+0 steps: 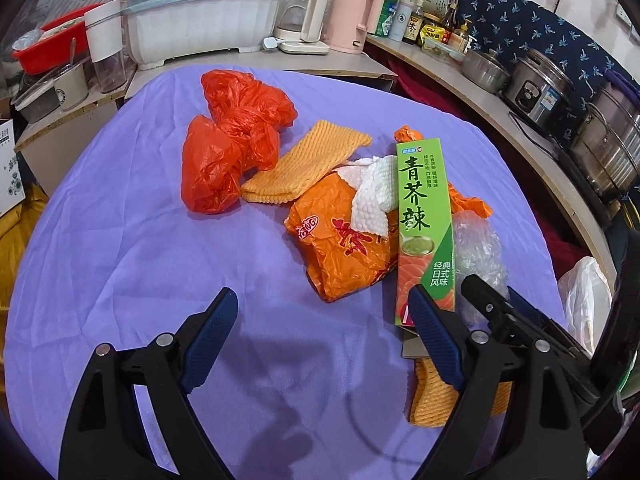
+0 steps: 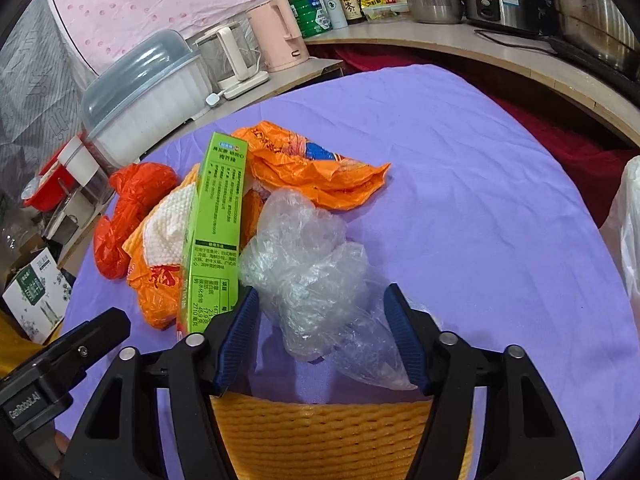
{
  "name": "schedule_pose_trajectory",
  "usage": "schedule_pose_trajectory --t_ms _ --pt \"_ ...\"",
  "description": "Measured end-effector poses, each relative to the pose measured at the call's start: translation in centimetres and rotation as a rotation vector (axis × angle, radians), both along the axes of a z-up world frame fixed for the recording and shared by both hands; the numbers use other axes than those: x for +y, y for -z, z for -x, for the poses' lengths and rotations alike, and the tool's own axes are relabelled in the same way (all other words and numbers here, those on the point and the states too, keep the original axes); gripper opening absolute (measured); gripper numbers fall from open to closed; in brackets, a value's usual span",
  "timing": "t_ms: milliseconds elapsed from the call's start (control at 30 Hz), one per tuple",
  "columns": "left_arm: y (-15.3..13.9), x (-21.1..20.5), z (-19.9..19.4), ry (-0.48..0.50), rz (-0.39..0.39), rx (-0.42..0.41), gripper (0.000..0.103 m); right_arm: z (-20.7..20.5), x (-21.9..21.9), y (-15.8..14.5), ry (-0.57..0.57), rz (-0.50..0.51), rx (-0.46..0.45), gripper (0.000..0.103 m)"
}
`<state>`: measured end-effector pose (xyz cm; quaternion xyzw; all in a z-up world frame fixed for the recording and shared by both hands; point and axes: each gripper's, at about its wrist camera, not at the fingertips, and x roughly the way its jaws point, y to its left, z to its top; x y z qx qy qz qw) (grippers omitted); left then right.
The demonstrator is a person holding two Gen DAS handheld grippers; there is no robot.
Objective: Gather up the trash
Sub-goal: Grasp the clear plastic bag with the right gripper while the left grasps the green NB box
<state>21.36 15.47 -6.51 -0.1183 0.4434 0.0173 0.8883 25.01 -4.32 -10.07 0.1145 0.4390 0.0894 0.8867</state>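
Trash lies on a purple cloth (image 1: 120, 240): a red plastic bag (image 1: 228, 140), a yellow foam net (image 1: 296, 168), an orange wrapper (image 1: 340, 252) with a white paper towel (image 1: 372, 200) on it, a green wasabi box (image 1: 424, 232) and crumpled clear plastic (image 2: 304, 264). My left gripper (image 1: 320, 320) is open over bare cloth, its right finger beside the box's near end. My right gripper (image 2: 320, 332) is open with its jaws on either side of the clear plastic. A second foam net (image 2: 340, 436) lies just under the right gripper. The right gripper's body (image 1: 520, 320) shows in the left wrist view.
A counter curves behind and to the right with a dish cover (image 1: 208, 12), kettles (image 1: 348, 16), bottles (image 1: 416, 20) and steel pots (image 1: 608, 144). A white plastic bag (image 1: 584, 296) hangs off the table's right side. A carton (image 2: 36, 292) stands at the left.
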Motion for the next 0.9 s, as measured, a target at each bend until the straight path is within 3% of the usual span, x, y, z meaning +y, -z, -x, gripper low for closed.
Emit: schedule_pose_trajectory --t_ms 67,167,700,900 --pt "0.1 0.0 -0.1 0.002 0.001 0.002 0.083 0.0 0.0 0.4 -0.010 -0.006 0.014 0.038" --pt "0.0 -0.4 -0.2 0.010 0.002 0.003 0.083 0.4 -0.3 0.3 -0.014 -0.015 0.011 0.031" --pt "1.0 -6.8 -2.3 0.103 -0.024 0.009 0.088 5.1 -7.1 -3.2 0.133 -0.085 -0.085 0.029" --pt "2.0 -7.8 -3.5 0.107 -0.034 0.027 0.080 5.8 -8.7 -2.6 0.162 -0.090 -0.077 0.029"
